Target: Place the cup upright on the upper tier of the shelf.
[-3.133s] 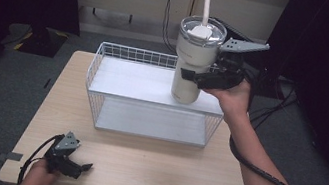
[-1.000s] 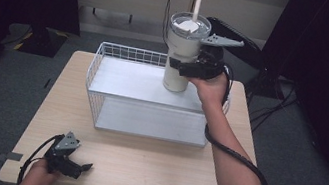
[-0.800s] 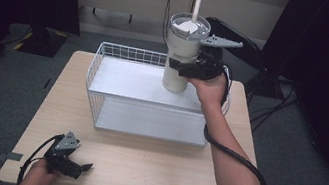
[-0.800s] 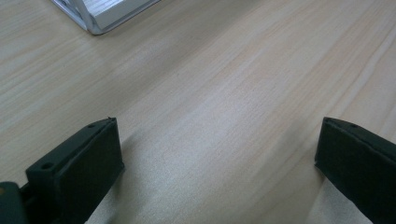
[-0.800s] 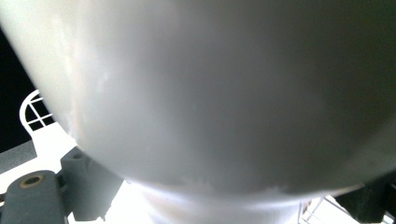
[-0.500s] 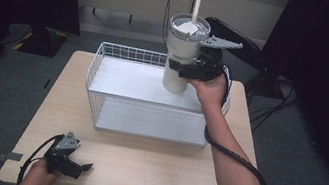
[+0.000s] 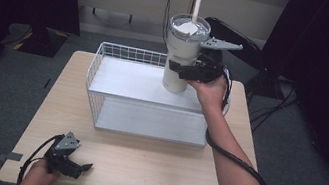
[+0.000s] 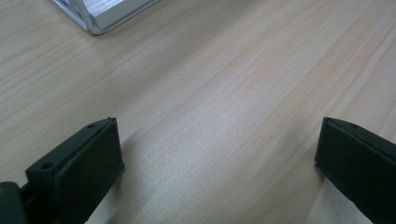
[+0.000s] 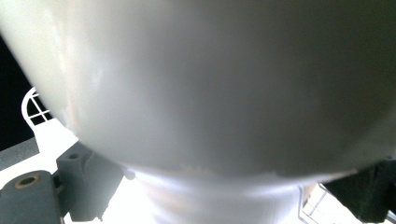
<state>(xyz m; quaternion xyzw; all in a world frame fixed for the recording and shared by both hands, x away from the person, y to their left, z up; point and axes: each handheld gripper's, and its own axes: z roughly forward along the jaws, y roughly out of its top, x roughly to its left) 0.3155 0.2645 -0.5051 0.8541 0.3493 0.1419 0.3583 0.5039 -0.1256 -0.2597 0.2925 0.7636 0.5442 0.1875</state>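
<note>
My left gripper rests on the table near its front-left corner, jaws wide apart, nothing btwn them. Wire basket mid-table. My right gripper clamps the tumbler upright over the basket's back right; tumbler base hidden, can't tell if it touches.

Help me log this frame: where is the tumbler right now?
In the high view, the tumbler stands upright at the far right of the wire basket, gripped by the right gripper.
</note>
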